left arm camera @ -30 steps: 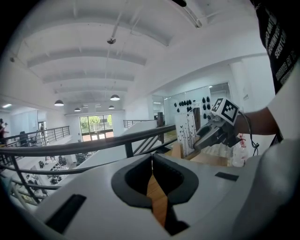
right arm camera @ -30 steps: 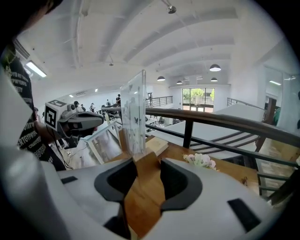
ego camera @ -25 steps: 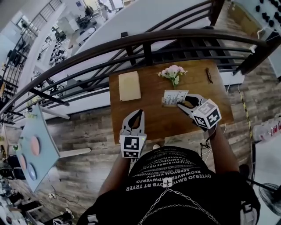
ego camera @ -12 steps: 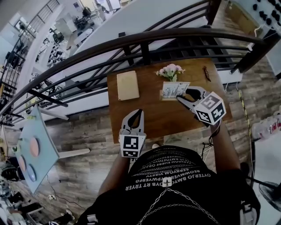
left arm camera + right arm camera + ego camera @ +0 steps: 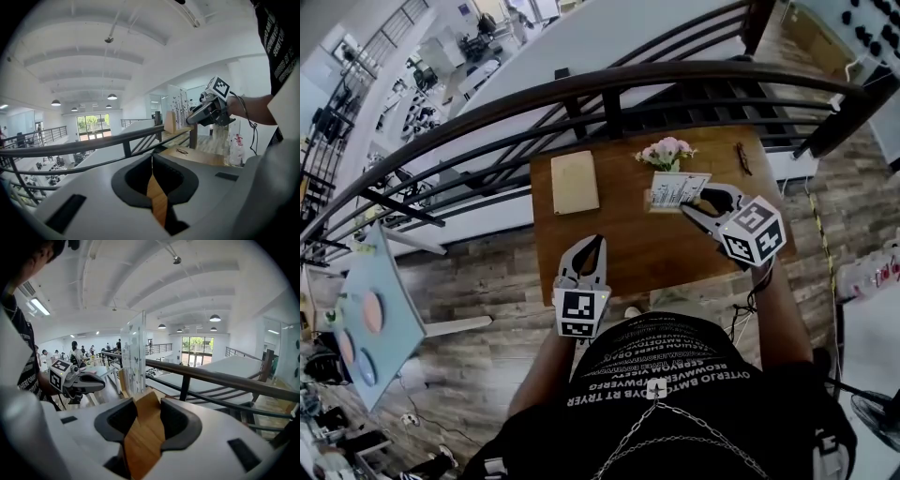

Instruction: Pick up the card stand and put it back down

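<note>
No text can be read with certainty. The largest lettering is on the person's black shirt [image 5: 661, 372], at the near side of the tabletop [image 5: 628, 253]. It is several rows of white capitals, upside down in the head view, and the words cannot be made out. Toward the tabletop's far right, the card stand [image 5: 675, 190] holds a white card with lines of fine dark print, too small to read. The cube on the left tongs [image 5: 592, 242], at the tabletop's near edge, and the cube on the right tongs [image 5: 697, 200], over its right side, show black-and-white square marker patterns rather than letters or numbers.
</note>
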The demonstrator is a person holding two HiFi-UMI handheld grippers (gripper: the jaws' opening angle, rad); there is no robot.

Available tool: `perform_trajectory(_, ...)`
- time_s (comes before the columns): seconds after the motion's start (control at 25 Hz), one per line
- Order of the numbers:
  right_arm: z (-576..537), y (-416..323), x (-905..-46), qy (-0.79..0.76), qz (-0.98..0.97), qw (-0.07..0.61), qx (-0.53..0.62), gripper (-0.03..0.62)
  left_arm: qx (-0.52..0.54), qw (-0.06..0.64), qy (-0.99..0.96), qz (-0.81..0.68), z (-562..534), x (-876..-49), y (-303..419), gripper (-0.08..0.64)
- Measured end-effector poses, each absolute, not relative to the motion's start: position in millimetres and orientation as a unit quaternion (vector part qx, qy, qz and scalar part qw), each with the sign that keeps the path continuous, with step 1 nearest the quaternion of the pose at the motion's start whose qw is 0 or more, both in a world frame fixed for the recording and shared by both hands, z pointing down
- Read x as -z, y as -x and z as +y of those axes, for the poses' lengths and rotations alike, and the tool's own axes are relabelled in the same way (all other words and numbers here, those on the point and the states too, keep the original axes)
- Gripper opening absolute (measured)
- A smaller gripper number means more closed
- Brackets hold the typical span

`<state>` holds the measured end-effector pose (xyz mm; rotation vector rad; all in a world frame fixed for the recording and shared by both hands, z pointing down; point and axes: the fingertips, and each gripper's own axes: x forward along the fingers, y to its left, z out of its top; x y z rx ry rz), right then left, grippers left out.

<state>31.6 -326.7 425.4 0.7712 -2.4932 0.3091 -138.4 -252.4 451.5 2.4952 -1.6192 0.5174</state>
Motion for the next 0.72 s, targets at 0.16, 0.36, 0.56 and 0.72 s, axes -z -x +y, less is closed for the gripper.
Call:
perform_trajectory(0.16, -331, -34, -437, -0.285, -0.919, 0.247, -0.112, 0.170, -0.173, 0.063, -0.823, -0.537, -255, -454, 143, 0.029)
perform_trajectory(0.36, -339, -38, -470, -0.297, -0.910, 0.266, -0.111, 0.170, -0.179, 0.071, -0.823, -0.535, -262, -463, 142, 0.029)
perform_trajectory(0.56, -348, -43, -506, -0.309, -0.902, 0.282, -0.110, 0.170, -0.177, 0.076, -0.822, -0.536, -274, -467, 140, 0.029)
perform_trajectory(0.72, -358, -42, -538, -0.305, -0.900, 0.290, -0.111, 0.170, -0.182, 0.081, -0.819, -0.539, -287, -474, 138, 0.029)
